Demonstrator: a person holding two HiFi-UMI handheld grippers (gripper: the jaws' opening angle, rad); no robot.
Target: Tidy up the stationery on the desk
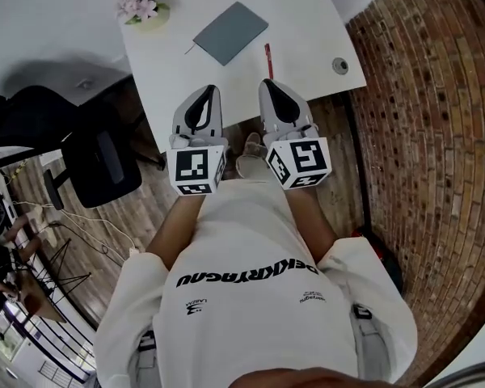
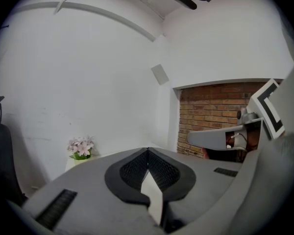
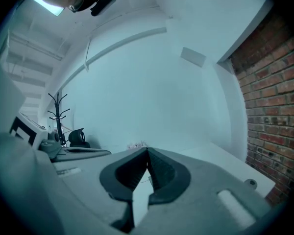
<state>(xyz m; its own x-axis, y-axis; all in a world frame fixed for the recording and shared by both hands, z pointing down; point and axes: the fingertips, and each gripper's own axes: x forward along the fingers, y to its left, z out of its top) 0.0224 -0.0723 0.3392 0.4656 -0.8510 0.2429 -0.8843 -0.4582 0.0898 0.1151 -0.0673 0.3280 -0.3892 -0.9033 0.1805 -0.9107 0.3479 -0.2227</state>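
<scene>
Two tools are up in front of me, side by side over the near edge of the white worktop point(image 1: 307, 31). Left tool point(image 1: 209, 91) first: I'm reading its own view and the jaws are pressed together at the tips, nothing between them. Right tool point(image 1: 269, 84), same story: tips meeting, nothing pinched.

Now the stationery. A grey notebook point(image 1: 230, 32) lies flat on the worktop, ahead of both tools and well clear of their tips, sitting at an angle. A red pen point(image 1: 268, 60) lies just ahead of the right tool's tips, near but not touching, and just to the right of the notebook. Off to the right of the right tool, near the worktop's edge, I've got a small round object point(image 1: 340, 65); too small for me to say what it is.

Far ahead and left of the left tool, a flower pot point(image 1: 145, 5) stands at the corner. A black chair point(image 1: 101, 156) is left of the left tool, off the worktop. A brick wall point(image 1: 436, 136) runs along right of the right tool.
</scene>
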